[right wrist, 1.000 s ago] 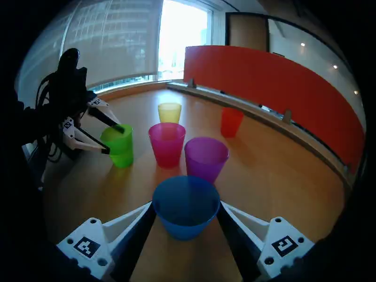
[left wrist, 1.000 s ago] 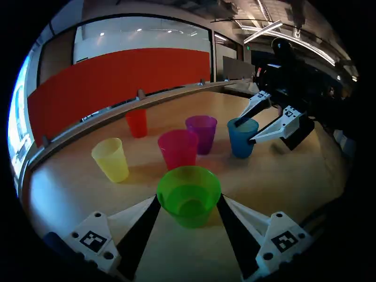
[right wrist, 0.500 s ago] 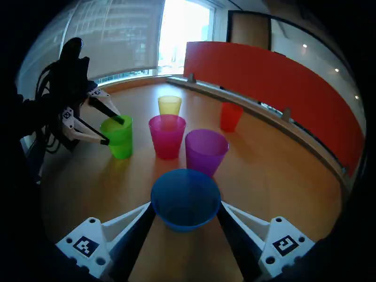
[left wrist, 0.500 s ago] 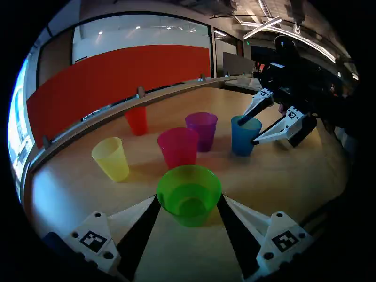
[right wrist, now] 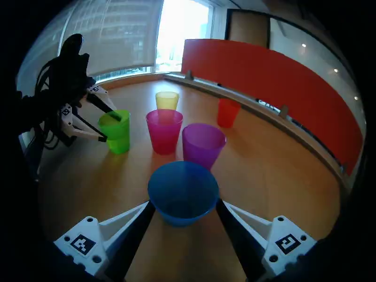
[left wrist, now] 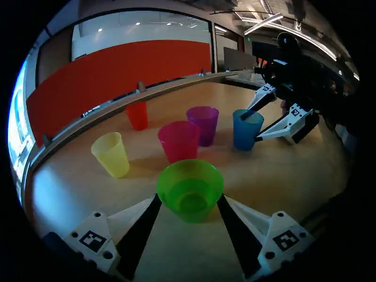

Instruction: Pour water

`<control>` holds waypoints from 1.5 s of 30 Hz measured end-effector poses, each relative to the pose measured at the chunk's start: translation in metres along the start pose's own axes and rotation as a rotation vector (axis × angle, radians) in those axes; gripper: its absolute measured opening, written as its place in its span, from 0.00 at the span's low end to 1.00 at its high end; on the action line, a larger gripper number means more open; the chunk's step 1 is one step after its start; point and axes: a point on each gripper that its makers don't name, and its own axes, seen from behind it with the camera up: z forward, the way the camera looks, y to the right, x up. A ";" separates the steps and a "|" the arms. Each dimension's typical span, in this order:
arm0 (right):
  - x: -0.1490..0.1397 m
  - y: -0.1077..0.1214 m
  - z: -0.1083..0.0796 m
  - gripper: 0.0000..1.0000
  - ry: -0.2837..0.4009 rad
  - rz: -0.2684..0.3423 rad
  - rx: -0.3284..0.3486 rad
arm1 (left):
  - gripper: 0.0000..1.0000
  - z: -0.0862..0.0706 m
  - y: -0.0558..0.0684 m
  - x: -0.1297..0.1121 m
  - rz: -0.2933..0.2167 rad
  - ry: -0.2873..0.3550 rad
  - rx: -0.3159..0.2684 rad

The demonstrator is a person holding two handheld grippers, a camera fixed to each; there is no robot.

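Note:
A green cup (left wrist: 190, 188) sits between the fingers of my left gripper (left wrist: 189, 201), which is shut on it; a level of liquid seems to show inside. In the right gripper view the same green cup (right wrist: 115, 131) is held by the left gripper (right wrist: 109, 126) at the left. My right gripper (right wrist: 183, 207) is shut on a blue cup (right wrist: 183, 190), and I cannot tell what that cup holds. In the left gripper view the blue cup (left wrist: 247, 129) stands upright in the right gripper (left wrist: 251, 126). Both cups are low at the wooden table (left wrist: 282, 174).
Between the two held cups stand a pink cup (left wrist: 178, 141), a purple cup (left wrist: 202, 124), a yellow cup (left wrist: 111, 154) and a red cup (left wrist: 137, 115). A red partition (left wrist: 117, 70) runs along the table's far edge. A person's dark sleeves are behind each gripper.
Both grippers stay shut on their cups. The blue cup has drifted slightly right in the left gripper view, and the green cup slightly left and up in the right gripper view.

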 end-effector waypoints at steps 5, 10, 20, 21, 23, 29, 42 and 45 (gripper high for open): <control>-0.003 0.000 -0.002 1.00 -0.004 0.005 -0.005 | 0.88 -0.001 0.000 -0.007 0.006 -0.018 0.000; -0.009 0.000 -0.007 1.00 -0.004 0.016 -0.014 | 0.88 -0.004 -0.002 -0.013 0.014 -0.033 0.014; -0.021 0.004 -0.026 1.00 0.000 0.028 -0.062 | 0.88 -0.025 -0.010 -0.019 -0.004 -0.019 0.057; -0.023 0.004 -0.029 1.00 0.002 0.028 -0.071 | 0.88 -0.028 -0.012 -0.020 -0.008 -0.016 0.065; -0.026 0.005 -0.034 1.00 0.004 0.030 -0.086 | 0.88 -0.033 -0.016 -0.022 -0.018 -0.011 0.080; -0.030 0.013 -0.053 1.00 0.033 0.061 -0.162 | 0.88 -0.054 -0.032 -0.026 -0.066 0.026 0.145; -0.010 0.040 -0.093 1.00 0.156 0.149 -0.349 | 0.88 -0.099 -0.077 -0.027 -0.185 0.146 0.313; -0.003 0.048 -0.100 1.00 0.192 0.166 -0.395 | 0.88 -0.110 -0.088 -0.025 -0.211 0.180 0.354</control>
